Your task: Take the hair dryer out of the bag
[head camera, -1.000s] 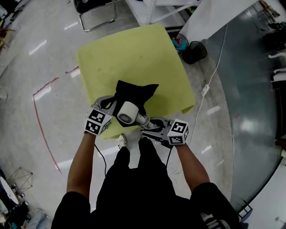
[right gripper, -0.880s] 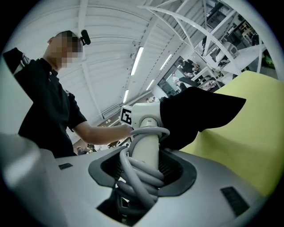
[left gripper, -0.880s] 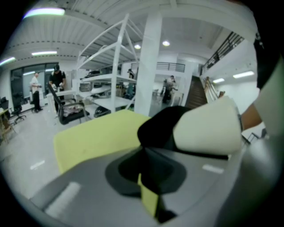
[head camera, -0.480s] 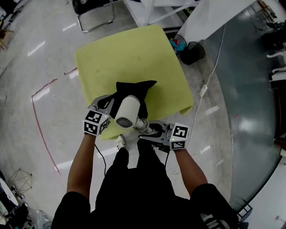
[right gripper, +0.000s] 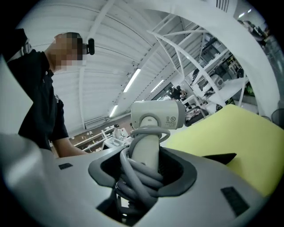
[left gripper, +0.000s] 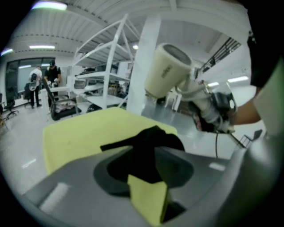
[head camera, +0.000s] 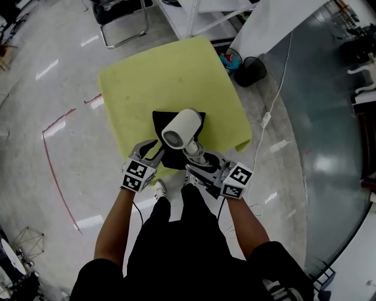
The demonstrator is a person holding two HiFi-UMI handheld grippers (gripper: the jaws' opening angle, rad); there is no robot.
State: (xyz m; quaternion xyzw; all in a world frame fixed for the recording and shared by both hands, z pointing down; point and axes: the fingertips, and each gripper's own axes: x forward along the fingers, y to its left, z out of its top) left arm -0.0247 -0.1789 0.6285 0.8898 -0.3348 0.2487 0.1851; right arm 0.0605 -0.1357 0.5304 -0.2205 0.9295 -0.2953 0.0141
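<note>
A white hair dryer [head camera: 181,130] [left gripper: 166,73] [right gripper: 157,115] hangs in the air above the black bag [head camera: 160,120], clear of it. My right gripper [head camera: 200,160] [right gripper: 142,173] is shut on its handle, which has the grey cord wound round it. The bag [left gripper: 151,148] [right gripper: 219,158] lies limp near the front edge of the yellow table [head camera: 158,76]. My left gripper [head camera: 154,148] [left gripper: 146,177] sits at the bag's near edge. Its jaws are opening, with black cloth lying loose in the gap between them.
A black chair [head camera: 120,14] stands beyond the table, and a dark bin [head camera: 252,67] at its far right corner. A white cable [head camera: 276,106] runs along the floor on the right. Red tape [head camera: 56,159] marks the floor left. The person's shoes [head camera: 160,187] are under the front edge.
The right gripper has lifted the hair dryer up out of the bag. The left gripper has let go of the bag and drawn back towards the person; the bag has sunk flat.
</note>
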